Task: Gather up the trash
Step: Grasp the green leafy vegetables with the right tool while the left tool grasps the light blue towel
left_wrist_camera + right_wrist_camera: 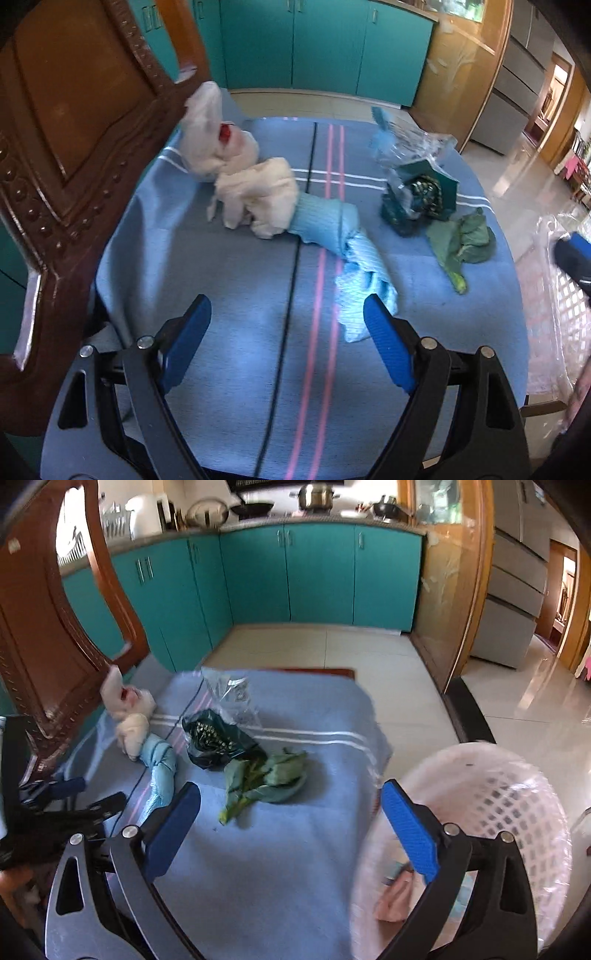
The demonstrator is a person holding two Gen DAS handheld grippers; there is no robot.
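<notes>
Blue cloth (236, 280): rag (332, 229) diagonal, near-right.

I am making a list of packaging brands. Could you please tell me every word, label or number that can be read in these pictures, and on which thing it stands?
No text can be read.
Clear plastic bag: faint marks, too blurred to read.
Dark green wrapper: a speckled pattern, no legible words.

I see blue striped cloth (229, 332) over table, carved wood chair back (66, 155) at its left edge. Teal cabinets (317, 576) behind w/ pots (317, 496) on counter; grey fridge (517, 590) far right.
</notes>
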